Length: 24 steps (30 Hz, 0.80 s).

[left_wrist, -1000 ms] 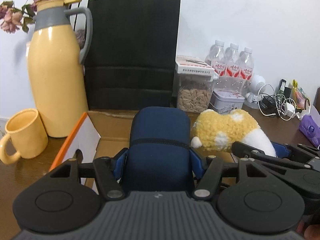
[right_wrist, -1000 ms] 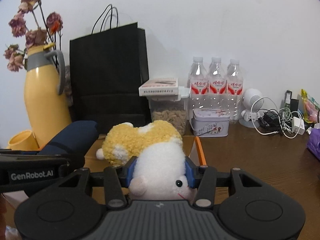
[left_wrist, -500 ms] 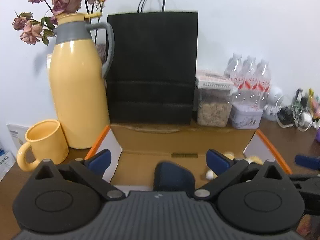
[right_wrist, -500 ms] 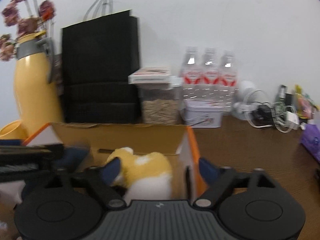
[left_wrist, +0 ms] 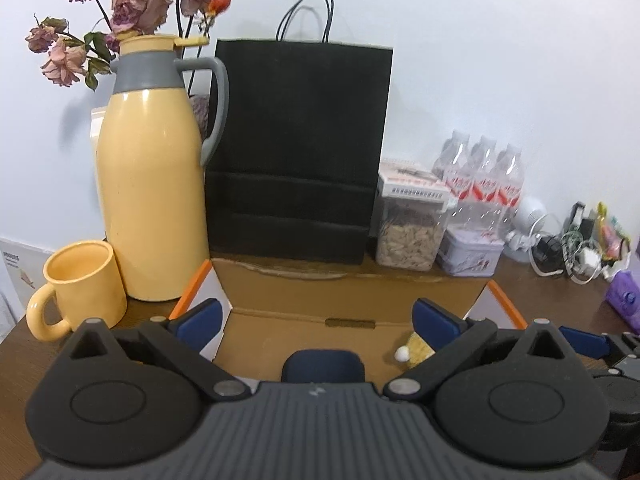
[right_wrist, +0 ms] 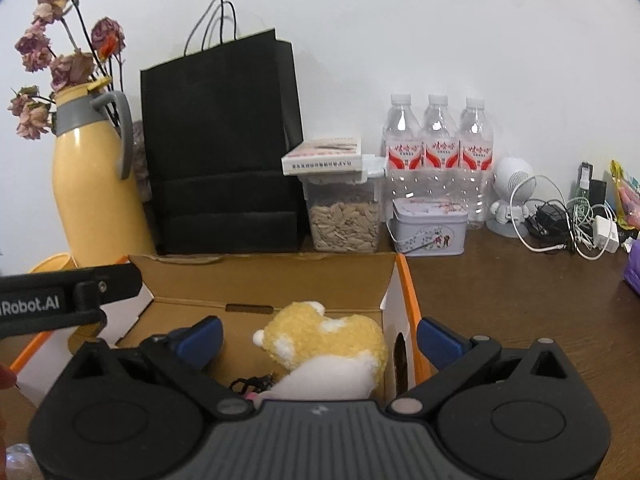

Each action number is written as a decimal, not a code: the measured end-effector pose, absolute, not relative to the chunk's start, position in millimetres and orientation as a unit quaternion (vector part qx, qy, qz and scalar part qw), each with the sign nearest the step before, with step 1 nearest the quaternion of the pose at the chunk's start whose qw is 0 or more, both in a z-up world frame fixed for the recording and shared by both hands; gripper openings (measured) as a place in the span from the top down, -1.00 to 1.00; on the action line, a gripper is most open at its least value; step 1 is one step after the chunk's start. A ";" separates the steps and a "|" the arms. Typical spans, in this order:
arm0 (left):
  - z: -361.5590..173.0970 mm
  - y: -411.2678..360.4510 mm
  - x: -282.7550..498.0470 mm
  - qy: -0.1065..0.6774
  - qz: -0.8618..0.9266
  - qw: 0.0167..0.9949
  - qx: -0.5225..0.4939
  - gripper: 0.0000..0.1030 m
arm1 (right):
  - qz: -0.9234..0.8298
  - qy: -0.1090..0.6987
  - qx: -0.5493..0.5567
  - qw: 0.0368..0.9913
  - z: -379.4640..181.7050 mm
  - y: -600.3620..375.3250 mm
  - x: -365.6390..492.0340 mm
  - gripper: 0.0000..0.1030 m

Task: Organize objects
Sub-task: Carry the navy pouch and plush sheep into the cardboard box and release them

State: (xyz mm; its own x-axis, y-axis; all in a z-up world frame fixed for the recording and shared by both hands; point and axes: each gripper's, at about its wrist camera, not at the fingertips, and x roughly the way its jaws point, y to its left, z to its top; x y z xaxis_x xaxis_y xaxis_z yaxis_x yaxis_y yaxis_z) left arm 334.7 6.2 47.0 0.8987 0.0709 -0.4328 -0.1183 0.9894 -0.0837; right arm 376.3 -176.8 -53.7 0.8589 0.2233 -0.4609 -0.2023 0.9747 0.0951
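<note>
An open cardboard box (left_wrist: 280, 288) with orange-edged flaps stands on the brown table; it also shows in the right wrist view (right_wrist: 264, 280). A navy blue case (left_wrist: 322, 364) lies inside it, below my open left gripper (left_wrist: 316, 316). A yellow and white plush toy (right_wrist: 328, 340) lies in the box's right part, below my open right gripper (right_wrist: 320, 338); a bit of the plush toy (left_wrist: 414, 350) shows in the left wrist view. Both grippers are empty and held above the box. The left gripper's body (right_wrist: 60, 300) shows at the left of the right wrist view.
Behind the box stand a yellow thermos jug (left_wrist: 152, 184) with dried flowers, a yellow mug (left_wrist: 80, 284), a black paper bag (left_wrist: 296, 152), a jar of seeds (left_wrist: 412, 232), a tin (right_wrist: 428, 230), water bottles (right_wrist: 436, 148) and tangled cables (right_wrist: 568, 224). A purple pack (left_wrist: 624, 296) lies far right.
Both grippers opened and let go: the blue case and the plush toy dropped into the box. Both grippers then rose and drew back above it.
</note>
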 end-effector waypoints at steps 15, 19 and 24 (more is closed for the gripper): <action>77.3 27.9 289.1 0.195 0.033 0.979 -0.059 -1.00 | 0.141 0.192 0.007 0.971 -25.3 -178.6 317.2 -1.00; 81.6 32.2 277.1 0.198 0.038 0.978 -0.047 -1.00 | 0.147 0.189 -0.005 0.971 -22.3 -179.3 302.0 -1.00; 88.1 40.4 258.2 0.204 0.035 0.977 -0.051 -1.00 | 0.147 0.193 -0.013 0.970 -18.7 -182.6 284.2 -1.00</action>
State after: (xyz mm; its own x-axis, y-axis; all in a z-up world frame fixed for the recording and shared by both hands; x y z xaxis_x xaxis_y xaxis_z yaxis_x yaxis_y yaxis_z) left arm 258.2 40.4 88.1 0.9144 0.0478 -0.4019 -0.0898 0.9922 -0.0861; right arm 284.2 -182.6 -18.7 0.8820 0.2808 -0.3785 -0.2905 0.9563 0.0325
